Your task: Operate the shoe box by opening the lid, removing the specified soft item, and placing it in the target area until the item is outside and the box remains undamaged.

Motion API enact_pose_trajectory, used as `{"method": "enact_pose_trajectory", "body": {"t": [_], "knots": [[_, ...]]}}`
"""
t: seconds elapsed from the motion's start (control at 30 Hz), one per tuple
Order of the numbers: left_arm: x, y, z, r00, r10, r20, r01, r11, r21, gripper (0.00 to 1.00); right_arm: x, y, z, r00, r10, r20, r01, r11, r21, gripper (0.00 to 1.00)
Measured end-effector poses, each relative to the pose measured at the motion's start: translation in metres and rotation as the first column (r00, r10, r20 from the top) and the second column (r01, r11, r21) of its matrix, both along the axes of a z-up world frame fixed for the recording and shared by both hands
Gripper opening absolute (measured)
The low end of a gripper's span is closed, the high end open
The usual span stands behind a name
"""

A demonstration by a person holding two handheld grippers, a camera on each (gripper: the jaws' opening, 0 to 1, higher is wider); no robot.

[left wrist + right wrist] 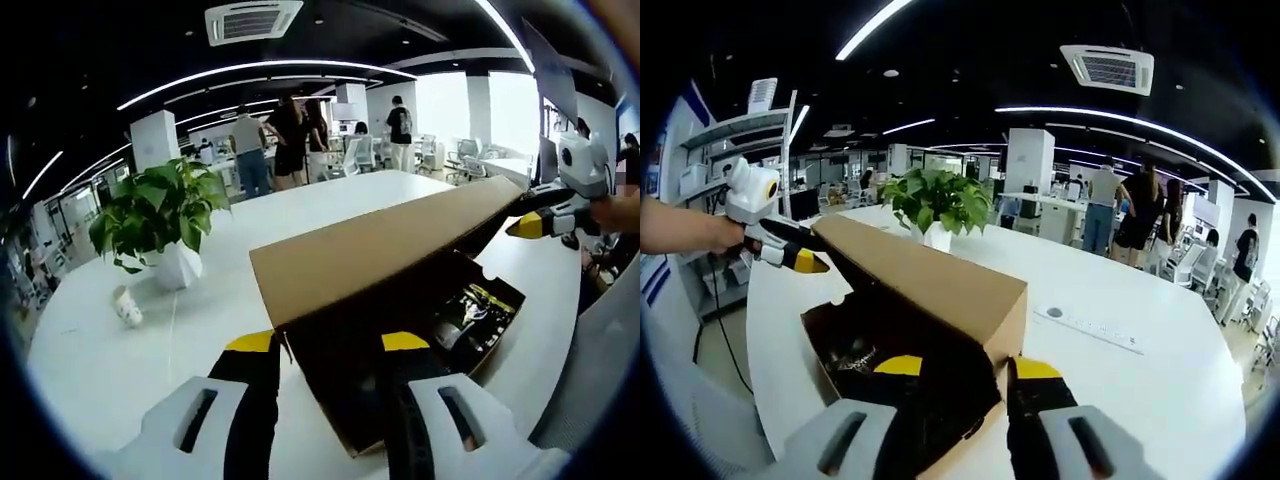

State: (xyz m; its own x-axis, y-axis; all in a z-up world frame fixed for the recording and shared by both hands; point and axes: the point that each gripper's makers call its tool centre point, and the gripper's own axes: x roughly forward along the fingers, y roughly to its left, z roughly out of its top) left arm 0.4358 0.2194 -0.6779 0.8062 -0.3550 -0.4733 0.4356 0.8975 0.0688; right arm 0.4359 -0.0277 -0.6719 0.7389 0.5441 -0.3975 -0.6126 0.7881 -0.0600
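- one shoe box, lid raised
- one dark soft item inside
- two grippers, left gripper, right gripper
- one potted plant
- one small bottle near it
- one white table

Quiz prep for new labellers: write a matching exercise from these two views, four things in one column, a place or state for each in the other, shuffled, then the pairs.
Things:
1. shoe box lid
2. potted plant
3. small cup
4. dark item

Places or states:
A. lying on its side on the white table
B. raised at an angle, brown cardboard
C. inside the open box
D. upright in a white pot beyond the box

Pairs: 1-B, 2-D, 3-A, 4-C
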Motion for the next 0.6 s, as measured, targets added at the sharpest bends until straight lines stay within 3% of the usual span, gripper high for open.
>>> {"method": "enact_pose_trajectory", "body": {"t": [0.6], "knots": [[0.016,0.006,0.01,1.0,0.007,0.011,-0.007,1.0,0.02,0.26,0.017,-0.002,0.006,1.0,-0.009,0.027,0.01,1.0,-0.022,0.22]]}}
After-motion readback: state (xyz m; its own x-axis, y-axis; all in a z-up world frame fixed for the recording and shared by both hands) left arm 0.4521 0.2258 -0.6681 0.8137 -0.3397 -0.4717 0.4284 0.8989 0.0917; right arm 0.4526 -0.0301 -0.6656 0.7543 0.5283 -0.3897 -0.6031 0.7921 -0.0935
